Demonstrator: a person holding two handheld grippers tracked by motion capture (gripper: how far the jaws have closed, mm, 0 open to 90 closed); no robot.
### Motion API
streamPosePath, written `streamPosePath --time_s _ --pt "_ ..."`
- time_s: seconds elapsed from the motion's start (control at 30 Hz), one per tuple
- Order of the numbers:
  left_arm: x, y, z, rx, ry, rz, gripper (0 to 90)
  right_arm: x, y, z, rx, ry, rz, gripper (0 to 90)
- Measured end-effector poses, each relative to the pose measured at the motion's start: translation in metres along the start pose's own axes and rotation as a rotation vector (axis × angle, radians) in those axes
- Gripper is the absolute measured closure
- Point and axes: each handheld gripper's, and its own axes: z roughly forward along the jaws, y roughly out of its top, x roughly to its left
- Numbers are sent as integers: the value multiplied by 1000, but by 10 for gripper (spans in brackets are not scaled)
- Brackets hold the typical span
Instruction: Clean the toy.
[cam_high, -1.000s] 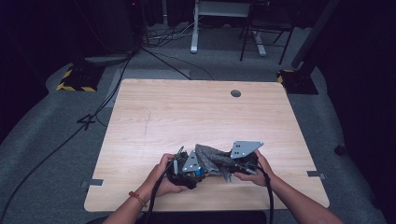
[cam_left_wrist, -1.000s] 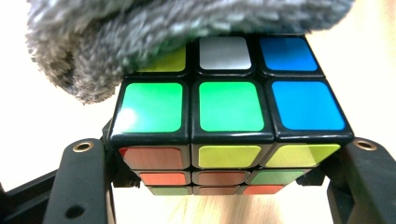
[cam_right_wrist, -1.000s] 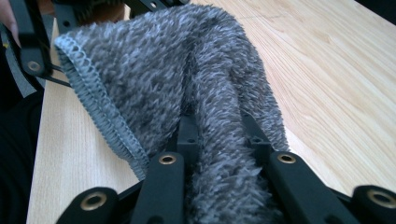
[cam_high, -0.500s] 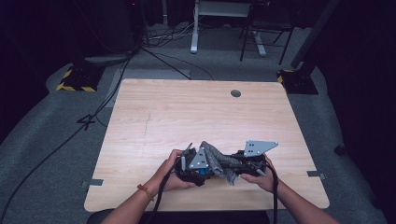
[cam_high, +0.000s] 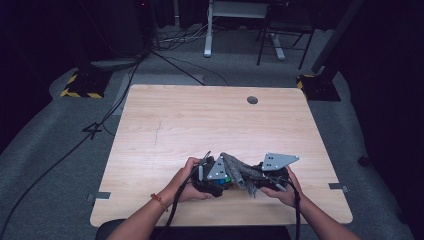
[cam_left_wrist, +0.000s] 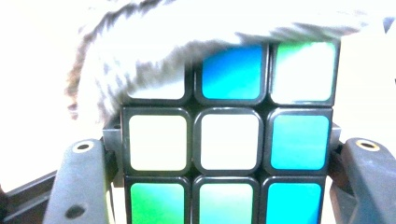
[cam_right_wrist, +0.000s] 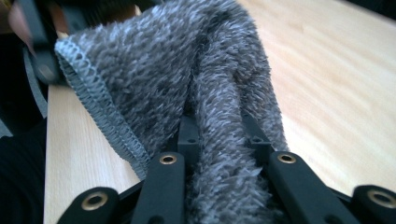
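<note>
High view: near the front edge of the wooden tabletop (cam_high: 210, 125), the person's two hands meet. The left claw (cam_high: 216, 176) holds a colour-tiled puzzle cube (cam_high: 223, 179), small and largely hidden between the hand and the cloth. The right claw (cam_high: 260, 175) faces it from the other side, and a grey fuzzy cloth (cam_high: 239, 171) bridges the two, draped from the right claw up and over the cube. A grey three-cornered plate sits atop each claw.

Left gripper view: the puzzle cube (cam_left_wrist: 229, 140) sits squarely between the two black jaws, which press on its left and right sides; the left claw (cam_left_wrist: 229, 177) is thus clamped on the cube. White, blue and green tiles face the camera. The cloth (cam_left_wrist: 140, 65), overexposed and blurred, lies over the cube's far upper edge, covering part of the top row.

Right gripper view: the right claw (cam_right_wrist: 224, 154) is pinched narrowly on a fold of the cloth (cam_right_wrist: 187, 84), which rises from between the jaws and fans out beyond them, its stitched hem running down the left. The tabletop (cam_right_wrist: 336, 84) lies beyond and beneath.
</note>
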Motion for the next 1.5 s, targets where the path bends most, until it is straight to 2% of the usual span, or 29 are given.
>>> streamPosePath --time_s 0.03,0.2,0.3,0.37,0.4,0.53,0.57,0.63,0.73,0.83,0.9,1.0,1.07,1.1,1.27,1.4,1.5 --pt "0 0 -1 2 4 4 334 -4 -4 1 14 13 22 752" --pt "2 1 -4 -14 8 1 334 -6 -7 3 51 -8 9 752" --pt "2 1 -4 -18 5 -6 334 -7 -7 2 50 -9 14 752" --pt "3 1 -1 -8 4 -3 334 -6 -6 2 31 -4 14 753" --pt "2 1 0 1 0 -1 334 -4 -4 1 5 15 15 752" --pt "-2 2 8 39 11 32 333 7 8 -1 -60 36 -17 752" --pt "-3 2 8 43 17 36 333 10 10 -1 -49 25 -37 753" --pt "-2 2 6 27 7 26 334 9 9 0 -35 12 -41 753" --pt "0 2 0 5 12 15 333 2 1 5 23 -28 -23 753" --pt "1 3 -6 -39 7 9 333 -7 -11 10 77 -43 20 753" --pt "2 4 -11 -67 13 10 334 -10 -15 11 83 -30 48 751" --pt "1 4 -11 -66 21 17 334 -10 -14 9 47 -3 65 750" --pt "2 3 -9 -62 18 13 334 -8 -11 8 29 3 56 750" --pt "3 2 -9 -60 16 13 333 -5 -10 8 10 23 55 751" --pt "4 2 -8 -54 5 12 332 -4 -7 3 -27 29 69 753" --pt "4 1 -3 -25 -14 23 329 -1 -5 -1 -58 43 56 752" --pt "2 1 0 -14 -8 29 324 1 -3 -2 -64 42 42 752"
